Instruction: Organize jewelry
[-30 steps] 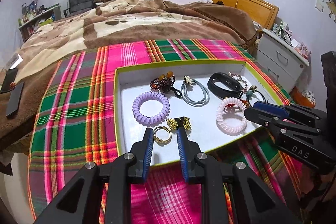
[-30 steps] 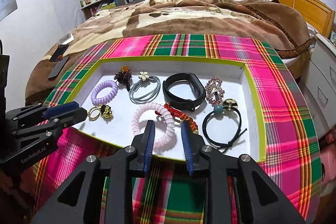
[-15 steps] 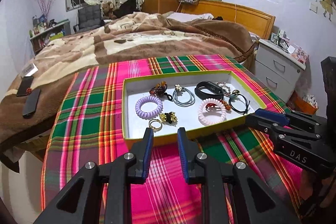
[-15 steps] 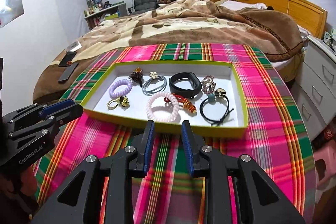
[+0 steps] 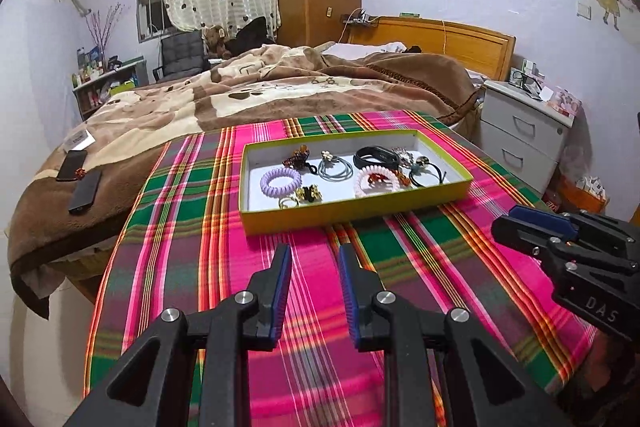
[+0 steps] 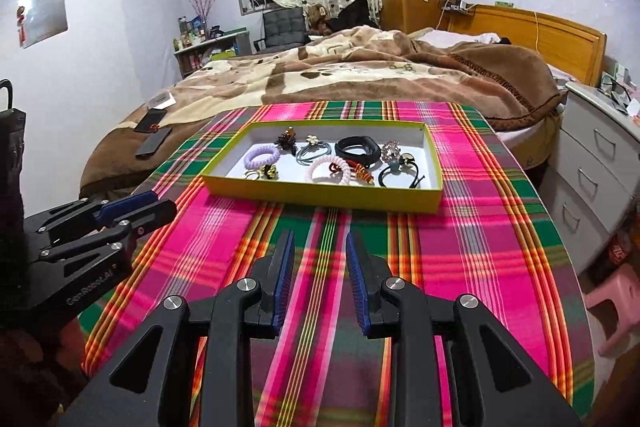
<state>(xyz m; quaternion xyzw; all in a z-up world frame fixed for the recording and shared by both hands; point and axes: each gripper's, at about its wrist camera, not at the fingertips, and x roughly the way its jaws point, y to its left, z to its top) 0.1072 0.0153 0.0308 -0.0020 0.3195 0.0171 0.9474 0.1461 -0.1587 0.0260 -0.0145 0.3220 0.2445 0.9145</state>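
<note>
Left wrist view shows one plaid tablecloth (image 5: 192, 227) under both grippers, with one yellow-rimmed tray (image 5: 352, 213) of jewelry just ahead of the left gripper (image 5: 314, 255), whose fingers stand moderately apart, empty. Its side reads "GenRobot.AI" only in the right wrist view; the right gripper (image 6: 320, 243), likewise parted and empty, shows "DAS" only in the left. Two coil hair ties, lilac (image 5: 280, 183) and pink (image 5: 376, 181), lie in the tray.
</note>
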